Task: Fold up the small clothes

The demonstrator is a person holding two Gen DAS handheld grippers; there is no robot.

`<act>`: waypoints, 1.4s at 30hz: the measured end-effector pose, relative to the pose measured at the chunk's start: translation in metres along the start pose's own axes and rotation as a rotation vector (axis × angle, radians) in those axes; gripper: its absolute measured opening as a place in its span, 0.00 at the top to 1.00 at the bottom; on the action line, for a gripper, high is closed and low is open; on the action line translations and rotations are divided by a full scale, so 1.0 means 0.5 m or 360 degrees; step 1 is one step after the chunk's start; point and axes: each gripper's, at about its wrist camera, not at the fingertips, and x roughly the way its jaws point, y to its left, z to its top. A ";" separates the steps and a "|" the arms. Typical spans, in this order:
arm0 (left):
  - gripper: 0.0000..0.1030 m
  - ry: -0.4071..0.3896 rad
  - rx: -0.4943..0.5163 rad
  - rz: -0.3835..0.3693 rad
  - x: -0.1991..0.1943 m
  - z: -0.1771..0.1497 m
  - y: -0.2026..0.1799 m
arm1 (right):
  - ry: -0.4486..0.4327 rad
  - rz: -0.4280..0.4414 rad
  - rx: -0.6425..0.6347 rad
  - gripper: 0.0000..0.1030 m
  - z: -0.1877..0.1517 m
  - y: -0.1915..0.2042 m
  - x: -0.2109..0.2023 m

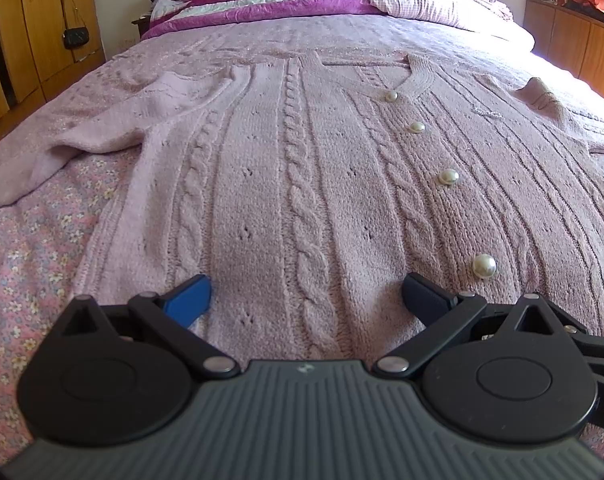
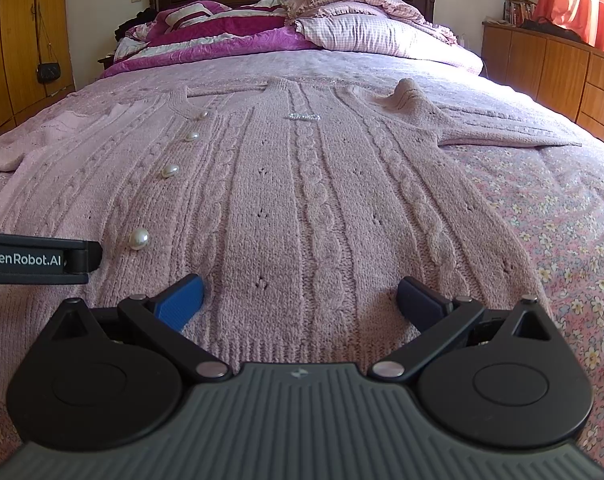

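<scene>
1. Fingers of the left gripper (image 1: 306, 296) stand spread wide with nothing between them, low over the hem of the pink cable-knit cardigan (image 1: 302, 184), to the wearer's-left of the pearl buttons (image 1: 484, 266) as seen from the hem.
2. Fingers of the right gripper (image 2: 299, 298) are likewise spread and empty, over the hem on the other side of the button row (image 2: 138, 239). The two grippers sit just beside each other; the left one's body (image 2: 37, 258) shows at the edge of the right wrist view.
3. The cardigan lies flat and face up on the bed (image 2: 562, 240), buttoned, hem toward the grippers, collar toward the pillows (image 2: 362, 32). One sleeve (image 1: 113, 120) is bunched beside the body, the other (image 2: 502, 136) lies out flat.
4. Risk, top layer only: the knit is thick and doubled. A shallow pinch at the hem would likely lift the front panel alone, so the back stays down and the fold comes out skewed.
5. Risk, bedcover caught: the floral sheet (image 1: 29, 248) lies directly under the hem. Fingers pressed too deep could pinch it together with the cardigan.
6. Risk, button snag: the nearest pearl button sits close to the inner fingers of both grippers. Closing on it could make the grip slip.
7. Risk, sleeve drag: the bunched sleeve would probably trail or fold under unevenly.
8. Risk, uneven lift: unequal heights would stretch the loose knit.
</scene>
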 end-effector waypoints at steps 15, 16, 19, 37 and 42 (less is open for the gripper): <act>0.00 -0.0027 0.0017 0.0014 -0.001 -0.005 -0.004 | -0.0010 -0.0019 0.0009 0.00 -0.002 0.003 -0.002; 0.00 -0.0028 0.0017 0.0014 -0.001 -0.004 -0.004 | -0.0008 -0.0019 0.0009 0.00 -0.002 0.003 -0.001; 0.00 -0.0025 0.0017 0.0014 -0.002 -0.004 -0.004 | -0.0005 -0.0016 0.0009 0.00 -0.003 0.004 0.000; 0.00 0.0089 -0.0007 -0.0009 -0.024 0.008 0.002 | 0.0101 0.0027 0.0025 0.00 0.016 -0.002 0.003; 0.00 0.0081 -0.0083 -0.0061 -0.055 0.019 0.007 | 0.0171 0.0052 0.0026 0.00 0.031 -0.008 0.008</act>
